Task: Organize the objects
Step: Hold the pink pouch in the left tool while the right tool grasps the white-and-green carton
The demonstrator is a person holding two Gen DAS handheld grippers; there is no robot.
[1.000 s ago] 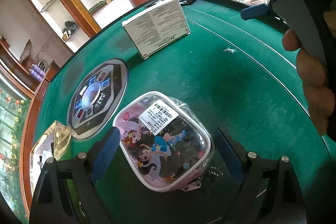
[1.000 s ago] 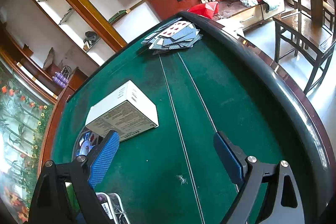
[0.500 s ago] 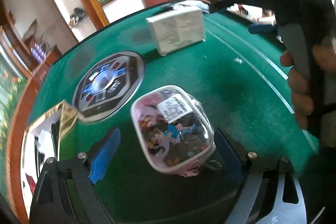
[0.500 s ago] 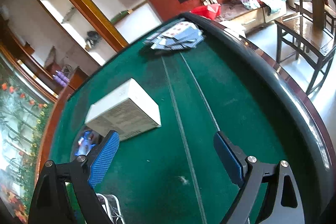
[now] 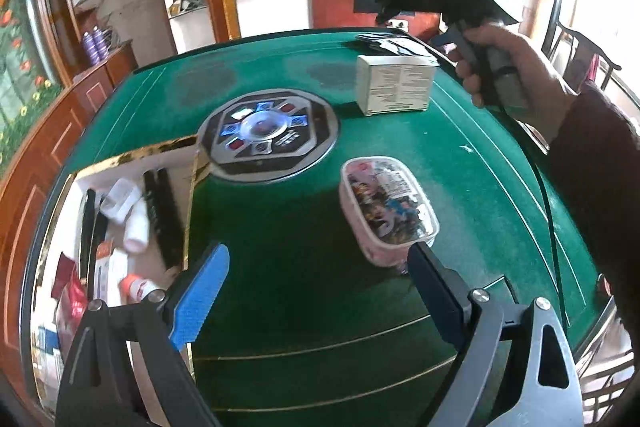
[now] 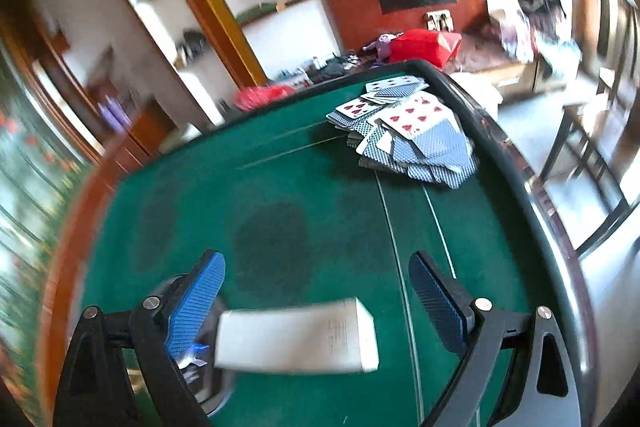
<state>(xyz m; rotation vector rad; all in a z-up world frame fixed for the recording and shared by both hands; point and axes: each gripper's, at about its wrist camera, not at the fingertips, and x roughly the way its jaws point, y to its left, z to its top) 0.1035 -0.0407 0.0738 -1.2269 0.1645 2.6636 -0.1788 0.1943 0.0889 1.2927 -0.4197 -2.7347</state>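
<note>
My left gripper (image 5: 316, 291) is open above the green felt with nothing between its pads. A pink cartoon-printed tub (image 5: 388, 207) lies just beyond its right fingertip, untouched. Left of it stands a gold-rimmed box (image 5: 192, 183) holding several small items. A white carton (image 5: 394, 89) stands farther back. A hand (image 5: 512, 67) holds my right gripper above the carton. In the right wrist view my right gripper (image 6: 316, 291) is open, and the blurred white carton (image 6: 296, 337) lies below and between its fingers, apart from the pads. Playing cards (image 6: 408, 131) are heaped ahead.
A round control panel (image 5: 268, 135) sits in the middle of the table. The table's raised dark rim (image 6: 532, 187) runs along the right, with a wooden chair (image 6: 580, 147) beyond it. A red bag (image 6: 424, 45) and shelves lie behind the far edge.
My left gripper has drawn back and up and rolled, so the pink tub is no longer between its fingers and the gold-rimmed box shows. My right gripper moved forward over the white carton.
</note>
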